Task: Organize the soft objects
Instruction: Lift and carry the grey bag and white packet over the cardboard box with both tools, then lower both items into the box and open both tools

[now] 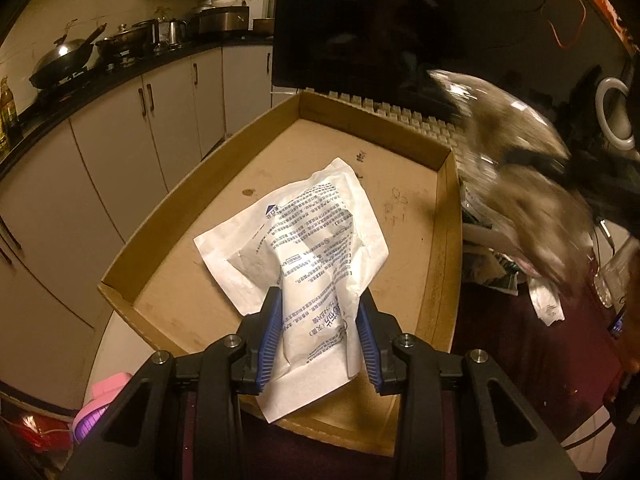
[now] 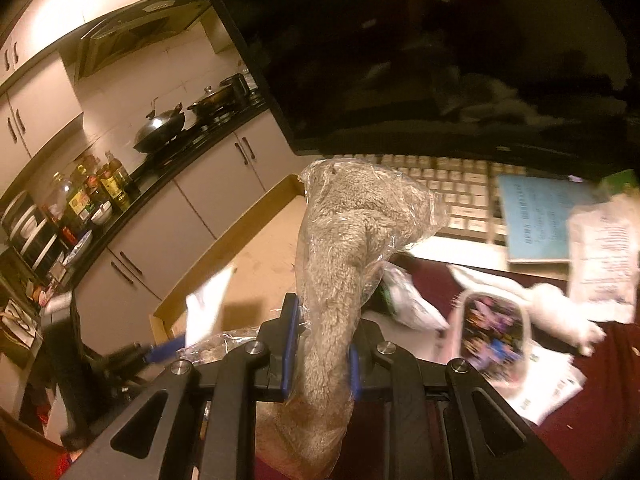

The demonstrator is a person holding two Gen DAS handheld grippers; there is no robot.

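Currently you hold a white pouch (image 1: 316, 248) in the left claw (image 1: 320, 336), jaws pinched on its lower half, its upper part drooping over the floor of the open box (image 1: 444, 216). The right claw (image 2: 320, 344) is clamped on a grey plush (image 2: 340, 248) sealed in clear film, raised near the box's right wall. The step in hand appears to be delivery into the box. Next, lower the pouch to the box floor before releasing, then bring the plush in beside it. The pouch is flat, creased, printed in blue; the plush is shaggy. Other soft items remain on the desk (image 2: 592, 420).
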